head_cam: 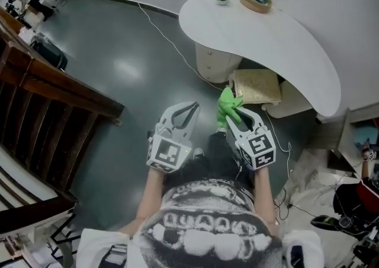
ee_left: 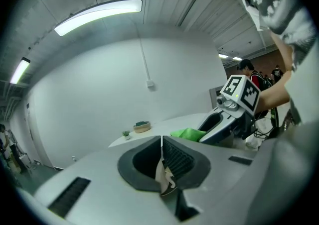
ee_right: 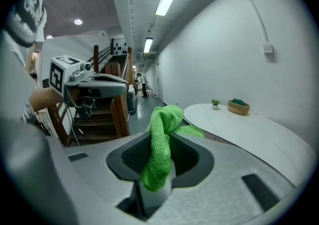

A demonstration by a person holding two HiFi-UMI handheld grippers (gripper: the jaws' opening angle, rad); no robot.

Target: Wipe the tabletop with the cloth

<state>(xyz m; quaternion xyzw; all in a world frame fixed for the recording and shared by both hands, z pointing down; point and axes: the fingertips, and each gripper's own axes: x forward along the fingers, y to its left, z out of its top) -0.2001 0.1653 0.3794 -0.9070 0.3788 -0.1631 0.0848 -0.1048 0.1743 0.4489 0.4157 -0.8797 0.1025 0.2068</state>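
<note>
Cloth [head_cam: 228, 105] hangs bunched, clamped in right gripper [head_cam: 237, 115] jaws, centre frame. Left gripper [head_cam: 185, 111] jaws pressed together. White counter [head_cam: 266, 41] upper right, well apart. Suggest: approach, then press cloth flat before stroking.

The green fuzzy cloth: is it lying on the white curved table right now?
No, the green fuzzy cloth is clamped in the jaws of the right gripper, held in the air apart from the white curved table.

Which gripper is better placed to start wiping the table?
The right gripper: its jaws are shut on the cloth, and it is nearer the table. The left gripper is shut without it.
</note>
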